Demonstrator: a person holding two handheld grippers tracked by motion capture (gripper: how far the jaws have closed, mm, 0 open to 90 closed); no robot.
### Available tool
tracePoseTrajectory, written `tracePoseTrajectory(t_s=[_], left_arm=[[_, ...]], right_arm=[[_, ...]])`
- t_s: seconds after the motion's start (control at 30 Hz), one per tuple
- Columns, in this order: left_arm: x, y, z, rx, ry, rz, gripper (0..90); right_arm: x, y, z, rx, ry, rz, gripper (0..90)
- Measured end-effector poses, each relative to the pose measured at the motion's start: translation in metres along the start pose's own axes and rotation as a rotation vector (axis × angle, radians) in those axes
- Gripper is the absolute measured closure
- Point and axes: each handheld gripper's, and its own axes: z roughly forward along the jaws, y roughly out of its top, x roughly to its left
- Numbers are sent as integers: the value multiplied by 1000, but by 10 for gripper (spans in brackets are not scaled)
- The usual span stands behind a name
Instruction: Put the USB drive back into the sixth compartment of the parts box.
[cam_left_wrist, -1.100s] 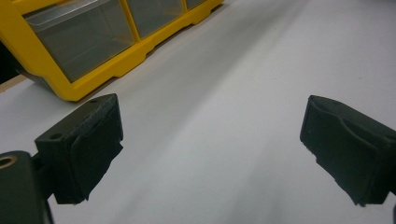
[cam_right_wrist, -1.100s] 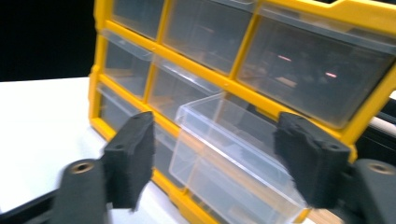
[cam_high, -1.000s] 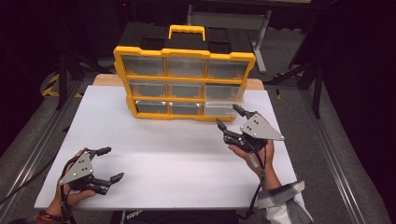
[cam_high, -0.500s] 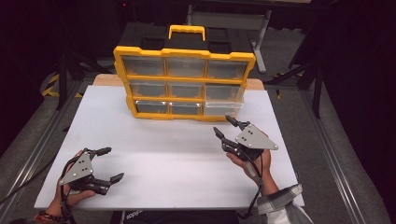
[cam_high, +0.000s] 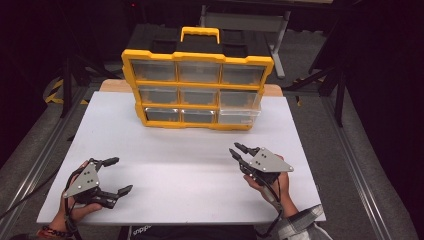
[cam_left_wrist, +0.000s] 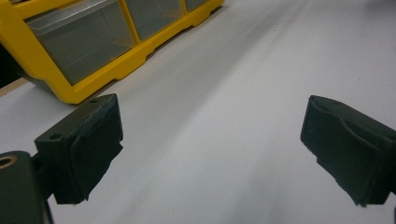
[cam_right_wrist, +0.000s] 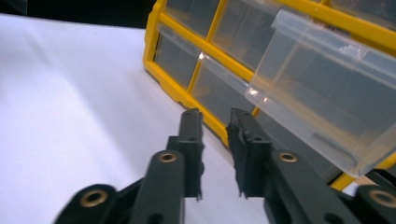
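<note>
Left gripper (cam_high: 116, 175): jaws spread wide, empty, resting low at the near left of the white table (cam_high: 165, 165).
Drawer organizer (cam_high: 197, 80): yellow, at the far middle; its bottom-right clear drawer (cam_high: 239, 116) sticks out partway.
Right gripper (cam_high: 238, 150): jaws have just been closing, a narrow gap left, nothing between them, well short of the drawer.
Advice: approach the drawer front squarely, then push evenly so it doesn't jam.

Drawer contents (cam_high: 239, 116) too hazy to tell; organizer (cam_right_wrist: 280, 70) cut off by frame edge.
</note>
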Motion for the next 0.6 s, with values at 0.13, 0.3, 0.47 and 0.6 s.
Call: tracePoseTrajectory(t_s=[0.13,0.3,0.47,0.6], left_arm=[[1,0,0,5,-4,0,66],[0,-1,0,10,-3,5,66],[1,-2,0,4,-1,3,65],[2,-2,-1,5,-6,-4,65]], right_arm=[[2,-8,-2,16,15,8,846],[4,-15,-5,39,12,15,875],[2,-27,-10,64,11,42,900],[2,-31,-14,72,10,46,900]])
